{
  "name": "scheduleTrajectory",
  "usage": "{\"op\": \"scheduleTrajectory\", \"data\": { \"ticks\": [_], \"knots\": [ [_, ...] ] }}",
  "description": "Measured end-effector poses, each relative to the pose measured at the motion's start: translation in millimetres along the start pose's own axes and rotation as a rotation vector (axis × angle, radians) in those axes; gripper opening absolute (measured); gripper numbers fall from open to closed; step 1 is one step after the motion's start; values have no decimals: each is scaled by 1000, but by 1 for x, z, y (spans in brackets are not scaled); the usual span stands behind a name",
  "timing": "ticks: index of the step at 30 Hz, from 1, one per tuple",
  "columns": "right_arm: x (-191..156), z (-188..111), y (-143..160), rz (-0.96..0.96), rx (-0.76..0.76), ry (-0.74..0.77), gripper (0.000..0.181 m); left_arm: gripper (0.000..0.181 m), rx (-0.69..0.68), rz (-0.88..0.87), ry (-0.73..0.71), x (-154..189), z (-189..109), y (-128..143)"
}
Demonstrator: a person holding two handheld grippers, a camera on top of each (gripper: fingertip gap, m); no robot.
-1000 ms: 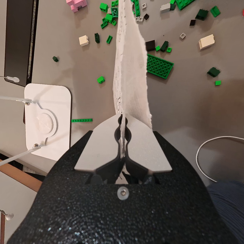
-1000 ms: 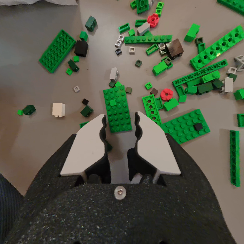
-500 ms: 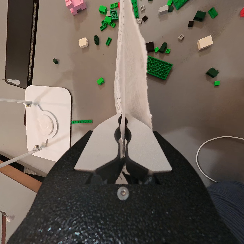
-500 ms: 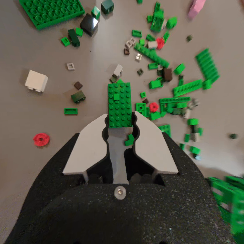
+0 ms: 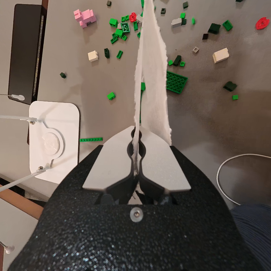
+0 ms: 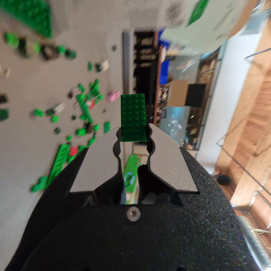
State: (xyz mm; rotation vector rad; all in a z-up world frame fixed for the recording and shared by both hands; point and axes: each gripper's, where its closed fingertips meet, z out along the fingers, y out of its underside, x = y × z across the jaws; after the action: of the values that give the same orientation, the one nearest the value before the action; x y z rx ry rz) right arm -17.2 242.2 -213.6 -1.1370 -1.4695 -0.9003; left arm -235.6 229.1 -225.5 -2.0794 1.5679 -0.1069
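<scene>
My left gripper [image 5: 136, 130] is shut on a white paper towel [image 5: 152, 70]. The towel hangs forward from the jaws over the grey table [image 5: 90, 82] and hides the bricks behind it. My right gripper [image 6: 134, 129] is shut on the near end of a green studded plate [image 6: 133, 115]. The plate sticks out forward between the fingertips, lifted clear of the table [image 6: 36, 82]. The right wrist view is tilted and blurred.
Loose green, white, black and red bricks lie across the table. A pink brick pig [image 5: 85, 17] and a green plate [image 5: 176, 83] lie ahead of the left gripper. A white stand base [image 5: 54, 139], a dark panel [image 5: 25, 51] and a white cable [image 5: 228, 168] lie nearby. My left tips are about 30 centimetres from the pink brick pig [image 5: 85, 17], my right tips only 20 centimetres. It is also in sight in the right wrist view [image 6: 113, 94].
My right gripper closed on the green plate, lifted it off the table and swung round toward the table's edge. My left gripper kept hold of the towel and drifted a little.
</scene>
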Motion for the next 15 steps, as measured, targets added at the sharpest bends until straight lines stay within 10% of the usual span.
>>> {"op": "scheduleTrajectory", "data": {
  "ticks": [7,15],
  "knots": [
    [102,-21,-116,-364,343,276,32,0,1,-23,10,1,1,-2],
    [85,-7,-166,-933,485,217,32,0,7,-28,19,3,-1,-2]
  ]
}}
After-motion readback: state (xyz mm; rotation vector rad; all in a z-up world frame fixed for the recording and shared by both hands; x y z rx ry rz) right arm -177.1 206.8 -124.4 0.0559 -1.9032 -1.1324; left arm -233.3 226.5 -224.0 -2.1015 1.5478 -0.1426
